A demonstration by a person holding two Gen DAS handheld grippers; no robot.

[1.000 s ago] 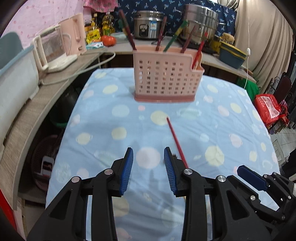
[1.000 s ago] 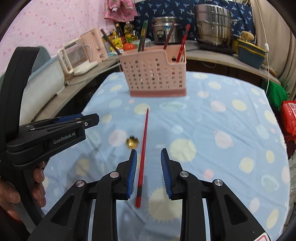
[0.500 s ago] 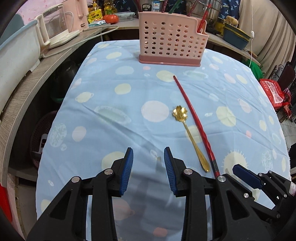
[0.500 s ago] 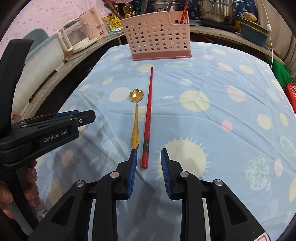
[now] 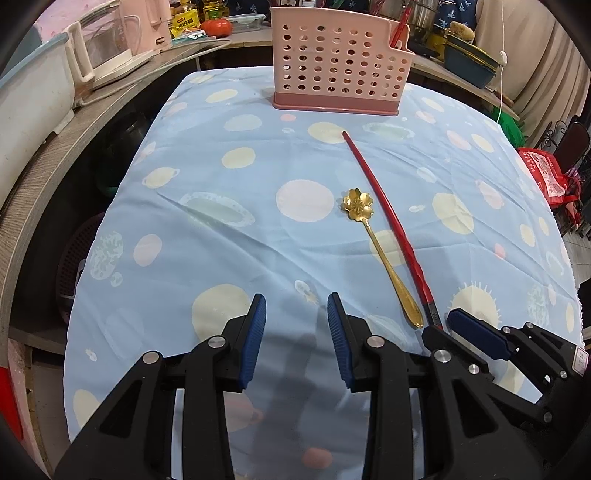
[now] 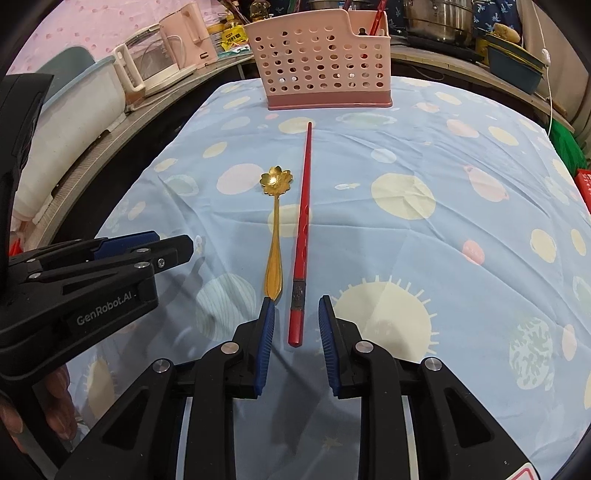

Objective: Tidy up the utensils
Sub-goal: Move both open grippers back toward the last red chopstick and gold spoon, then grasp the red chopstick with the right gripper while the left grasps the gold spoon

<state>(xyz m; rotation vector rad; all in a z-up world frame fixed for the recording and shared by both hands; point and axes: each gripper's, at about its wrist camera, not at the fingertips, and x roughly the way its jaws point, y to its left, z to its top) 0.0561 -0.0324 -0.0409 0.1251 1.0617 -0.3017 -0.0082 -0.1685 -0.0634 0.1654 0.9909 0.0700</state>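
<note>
Red chopstick [image 6: 302, 229] and gold flower-bowl spoon [image 6: 274, 229] lie side by side on the blue dotted cloth [image 6: 424, 240], near the pink perforated caddy [image 6: 325, 62]. My right gripper [image 6: 295, 325] is spread, straddling the chopstick's butt end without touching. My left gripper [image 5: 296, 325] is also spread, empty, beside the spoon handle.

A pale blue tablecloth [image 5: 229, 236] dotted with planets covered the table, and beyond its far-left corner a clear electric kettle [image 6: 147, 64] stood on the grey counter [image 5: 40, 162], with a tomato [image 5: 216, 26] and steel pots [image 6: 439, 16] farther back.
</note>
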